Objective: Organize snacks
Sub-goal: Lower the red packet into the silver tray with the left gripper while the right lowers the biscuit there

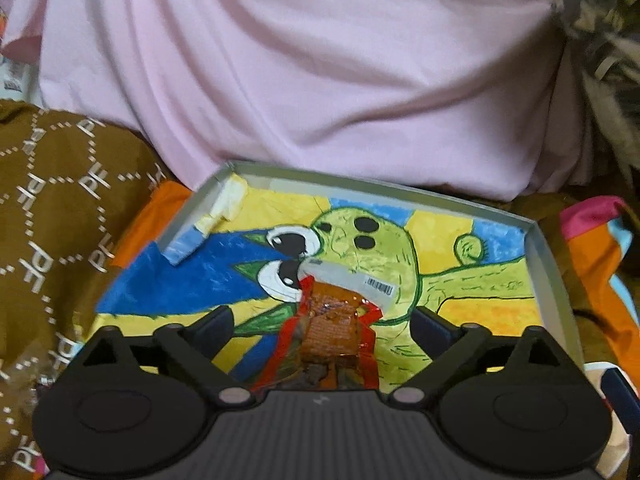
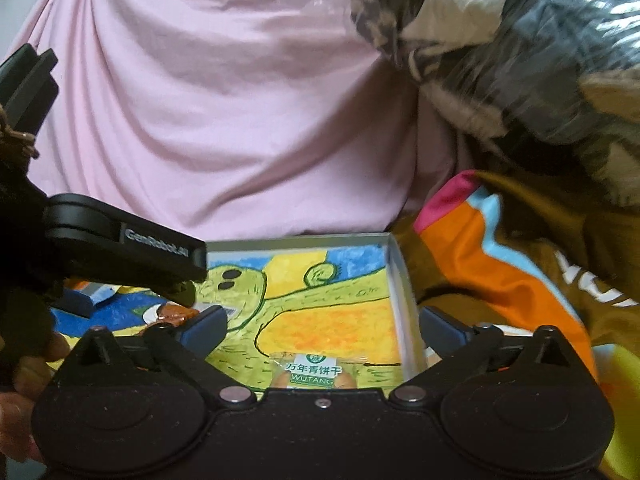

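**Both grippers spread over the painted tray**

While hovering above the shallow tray [image 1: 550, 264], left gripper [image 1: 320, 322] spread wide, fingers [image 1: 218, 320] clear of the red-and-orange snack packet [image 1: 332, 328] between them. Packet lying flat on the tray's painted green-creature floor, long axis running straight away from the camera, white barcoded end [image 1: 360, 282] farthest out and skewed right. Beyond the tray, pink cloth [image 1: 320, 72]; to the left, brown patterned fabric [image 1: 52, 184].

Right gripper [image 2: 322, 322] likewise spread apart, poised over the tray's right part beside its wall [image 2: 404, 292]. Close under it, a clear biscuit packet [image 2: 314, 374] with a green-and-white WUTANG label, flat, untouched. Left gripper's black body [image 2: 132, 252] reaching in from the left, angled down.
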Demonstrator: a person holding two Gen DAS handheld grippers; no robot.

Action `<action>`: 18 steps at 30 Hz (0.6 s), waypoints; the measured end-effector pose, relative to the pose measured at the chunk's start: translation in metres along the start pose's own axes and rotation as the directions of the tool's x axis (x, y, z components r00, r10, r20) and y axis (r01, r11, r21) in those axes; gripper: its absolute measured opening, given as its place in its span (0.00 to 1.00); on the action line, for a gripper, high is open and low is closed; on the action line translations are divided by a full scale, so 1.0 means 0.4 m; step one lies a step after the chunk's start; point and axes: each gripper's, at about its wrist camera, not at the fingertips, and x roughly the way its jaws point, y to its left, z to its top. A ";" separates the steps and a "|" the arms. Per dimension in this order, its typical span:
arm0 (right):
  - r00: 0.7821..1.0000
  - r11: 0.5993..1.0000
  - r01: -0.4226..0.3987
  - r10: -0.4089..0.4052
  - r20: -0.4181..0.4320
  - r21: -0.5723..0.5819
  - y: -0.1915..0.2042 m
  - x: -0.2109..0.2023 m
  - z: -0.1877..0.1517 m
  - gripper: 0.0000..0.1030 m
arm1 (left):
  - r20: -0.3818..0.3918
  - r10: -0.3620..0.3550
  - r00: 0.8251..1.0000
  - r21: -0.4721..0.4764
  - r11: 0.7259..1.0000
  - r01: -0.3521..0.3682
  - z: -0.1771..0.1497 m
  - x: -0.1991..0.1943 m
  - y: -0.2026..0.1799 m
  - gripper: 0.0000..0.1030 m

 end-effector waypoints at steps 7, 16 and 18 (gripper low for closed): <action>1.000 1.000 -0.002 0.002 -0.022 -0.002 -0.006 -0.097 0.044 0.99 | 0.057 0.002 0.998 -0.020 1.000 -0.001 -0.011 -0.126 0.049 1.00; 0.997 1.000 -0.007 0.008 -0.071 0.010 -0.002 -0.229 0.075 0.99 | 0.085 0.006 0.996 -0.008 1.000 -0.005 -0.042 -0.300 0.106 1.00; 0.997 1.000 -0.012 0.013 -0.080 0.020 0.002 -0.260 0.081 0.99 | 0.091 0.006 0.996 -0.001 1.000 -0.006 -0.053 -0.338 0.117 1.00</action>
